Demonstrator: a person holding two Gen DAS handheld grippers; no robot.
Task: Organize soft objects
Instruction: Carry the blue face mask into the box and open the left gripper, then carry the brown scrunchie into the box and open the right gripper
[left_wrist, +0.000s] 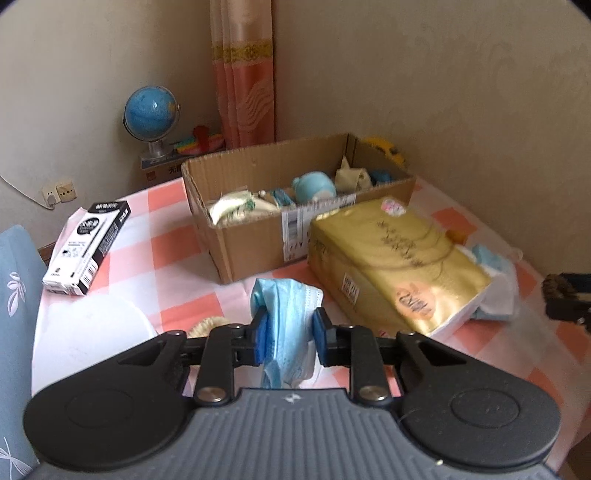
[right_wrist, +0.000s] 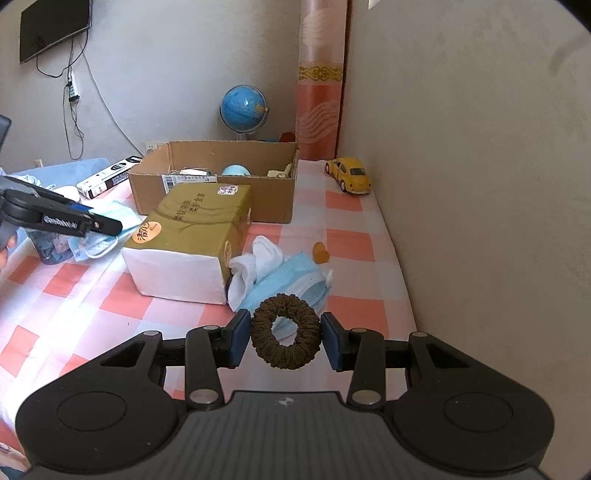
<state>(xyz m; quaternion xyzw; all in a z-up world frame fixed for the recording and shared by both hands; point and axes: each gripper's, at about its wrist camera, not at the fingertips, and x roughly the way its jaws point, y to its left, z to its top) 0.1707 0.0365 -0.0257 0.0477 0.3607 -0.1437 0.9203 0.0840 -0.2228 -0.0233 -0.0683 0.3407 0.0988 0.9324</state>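
1. Right now my left gripper (left_wrist: 289, 334) is clamped on a crumpled blue face mask (left_wrist: 286, 325), which hangs lengthwise between the pads above the checked tablecloth (left_wrist: 177, 206).
2. My right gripper (right_wrist: 285, 338) pinches a brown scrunchie (right_wrist: 285, 331) held upright, ring facing me.
3. Ahead of both lies the open cardboard box (left_wrist: 251, 236), its long side running left to right. I judge my left hand has the clearer path, since the gold tissue pack (right_wrist: 192, 221) sits between my right hand and the box.
4. Readable writing: "GenRobot.AI" on the left gripper's arm in the right view. The tissue pack's Chinese print and the black-and-white carton (left_wrist: 86, 247) are too blurred to read.
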